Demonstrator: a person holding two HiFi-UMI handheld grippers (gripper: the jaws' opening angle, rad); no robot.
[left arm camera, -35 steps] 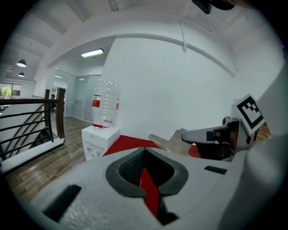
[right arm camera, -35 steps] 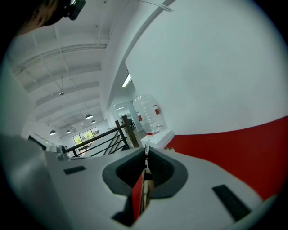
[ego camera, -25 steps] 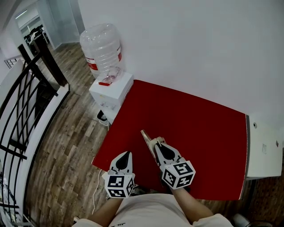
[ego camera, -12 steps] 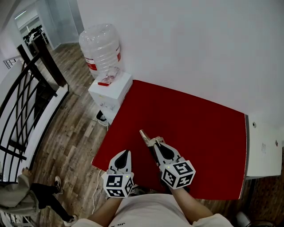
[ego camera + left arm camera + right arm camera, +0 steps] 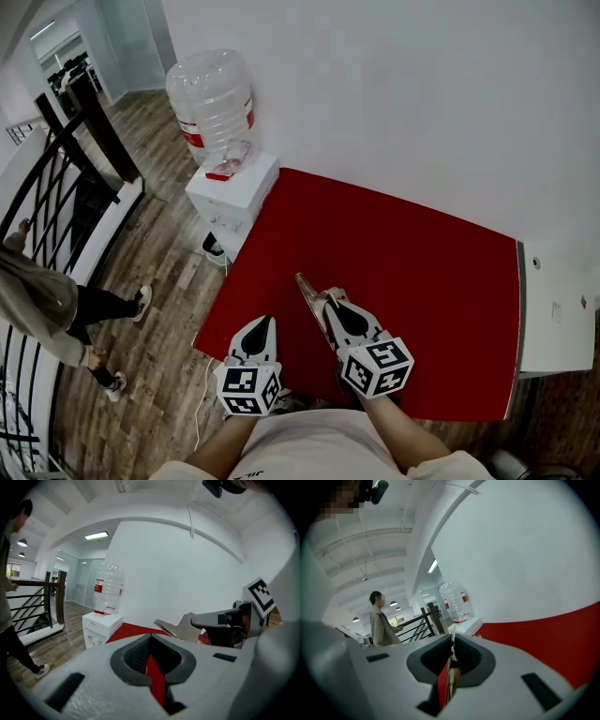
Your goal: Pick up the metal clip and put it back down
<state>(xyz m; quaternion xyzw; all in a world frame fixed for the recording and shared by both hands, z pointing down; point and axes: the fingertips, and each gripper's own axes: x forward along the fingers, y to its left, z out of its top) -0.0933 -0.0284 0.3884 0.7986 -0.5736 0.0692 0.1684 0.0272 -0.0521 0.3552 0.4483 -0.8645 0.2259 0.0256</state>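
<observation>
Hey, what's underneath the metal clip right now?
Only bare red table shows beneath the metal clip, which the right gripper holds. The clip's rear end is covered by the jaws.

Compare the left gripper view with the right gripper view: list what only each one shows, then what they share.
Only the left gripper view: the right gripper from the side, with its marker cube, and the metal clip sticking out past its jaws, seen side-on. It also shows the left gripper, jaws together with nothing held. Only the right gripper view: the right jaws from behind, shut on the clip's thin edge. Both: the water bottle on its white stand, the black railing, a person beside it, the red table and the white wall.
</observation>
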